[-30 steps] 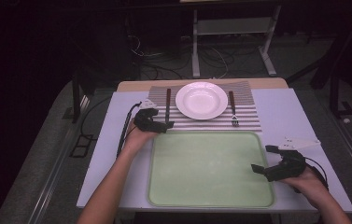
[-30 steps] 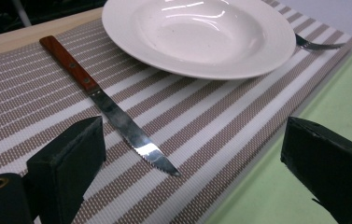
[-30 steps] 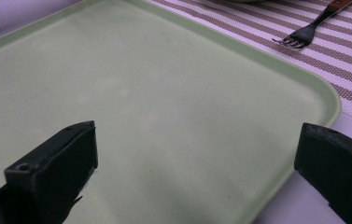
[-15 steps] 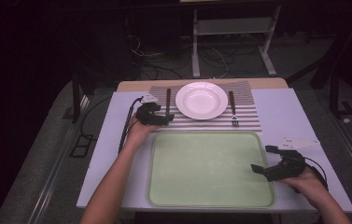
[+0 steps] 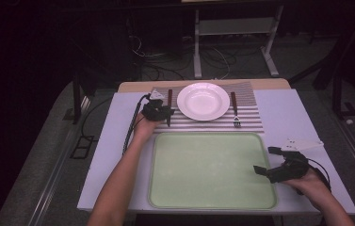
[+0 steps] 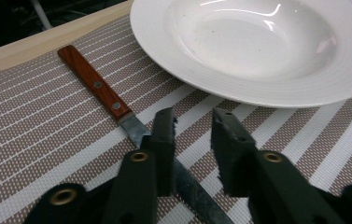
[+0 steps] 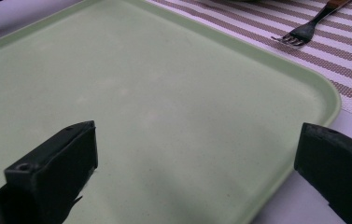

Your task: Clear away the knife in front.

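A wooden-handled knife [image 5: 169,97] lies on the striped placemat [image 5: 250,123] left of a white deep plate [image 5: 203,100]; a fork [image 5: 235,113] lies to the plate's right. My left gripper [image 5: 162,116] is down over the knife's blade. In the left gripper view its jaws have just been closing and stand narrow with a gap [image 6: 192,119]. The knife blade [image 6: 134,127] runs under the left jaw, and the pads do not visibly press it. My right gripper [image 5: 264,160] rests wide open at the right edge of the green tray [image 5: 213,169], its fingertips [image 7: 73,144] over the tray [image 7: 164,93].
The white table [image 5: 297,117] has bare room right of the placemat. The plate [image 6: 257,46] sits close beyond my left jaws. The fork [image 7: 304,31] lies past the tray's far corner. Cables and a metal stand occupy the dark floor behind the table.
My left hand has slid away from me and to the right, onto the knife's blade, and its jaws have narrowed. The right hand has stayed put.
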A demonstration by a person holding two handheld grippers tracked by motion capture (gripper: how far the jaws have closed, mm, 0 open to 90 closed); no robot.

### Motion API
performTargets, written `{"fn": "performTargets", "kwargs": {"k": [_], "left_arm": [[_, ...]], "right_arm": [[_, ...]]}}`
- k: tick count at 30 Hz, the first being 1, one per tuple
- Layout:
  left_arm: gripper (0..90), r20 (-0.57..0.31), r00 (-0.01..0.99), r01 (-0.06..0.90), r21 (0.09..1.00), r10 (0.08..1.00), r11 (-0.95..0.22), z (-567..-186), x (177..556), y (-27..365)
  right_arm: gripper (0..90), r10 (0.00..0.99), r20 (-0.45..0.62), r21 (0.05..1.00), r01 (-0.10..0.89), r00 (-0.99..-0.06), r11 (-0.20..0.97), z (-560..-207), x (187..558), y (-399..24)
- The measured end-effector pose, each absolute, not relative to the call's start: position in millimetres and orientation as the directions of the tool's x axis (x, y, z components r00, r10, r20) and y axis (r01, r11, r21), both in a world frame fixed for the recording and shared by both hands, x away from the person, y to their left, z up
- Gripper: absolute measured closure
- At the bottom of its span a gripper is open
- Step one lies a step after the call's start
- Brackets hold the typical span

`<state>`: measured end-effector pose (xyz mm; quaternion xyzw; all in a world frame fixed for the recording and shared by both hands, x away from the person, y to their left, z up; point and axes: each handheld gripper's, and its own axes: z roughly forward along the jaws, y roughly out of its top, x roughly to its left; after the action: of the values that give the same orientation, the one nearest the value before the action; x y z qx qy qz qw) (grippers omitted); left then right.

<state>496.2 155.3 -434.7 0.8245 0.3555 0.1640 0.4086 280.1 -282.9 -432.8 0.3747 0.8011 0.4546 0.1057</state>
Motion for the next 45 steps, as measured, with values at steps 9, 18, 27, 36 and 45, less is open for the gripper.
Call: {"fn": "performTargets", "kwargs": {"k": [9, 18, 27, 36, 45], "left_arm": [[89.3, -0.027, 0.689, 0.481, 0.765, 0.725, -0.428, -434, 510, 151], [89.4, -0.020, 0.681, 0.520, 0.717, 0.732, -0.465, -445, 519, 144], [89.4, -0.028, 0.685, 0.532, 0.701, 0.728, -0.474, -448, 520, 143], [89.3, -0.032, 0.676, 0.545, 0.695, 0.736, -0.470, -448, 520, 148], [89.4, -0.035, 0.667, 0.555, 0.690, 0.744, -0.465, -447, 520, 152]], "right_arm": [[0.0, 0.696, 0.175, 0.808, 0.505, -0.696, 0.302, -433, 280, -284], [0.0, 0.696, 0.179, 0.810, 0.506, -0.695, 0.297, -433, 280, -286], [0.0, 0.697, 0.179, 0.810, 0.506, -0.694, 0.295, -433, 280, -286], [0.0, 0.699, 0.180, 0.810, 0.507, -0.692, 0.294, -433, 280, -286], [0.0, 0.700, 0.180, 0.809, 0.508, -0.692, 0.295, -433, 280, -286]]}}
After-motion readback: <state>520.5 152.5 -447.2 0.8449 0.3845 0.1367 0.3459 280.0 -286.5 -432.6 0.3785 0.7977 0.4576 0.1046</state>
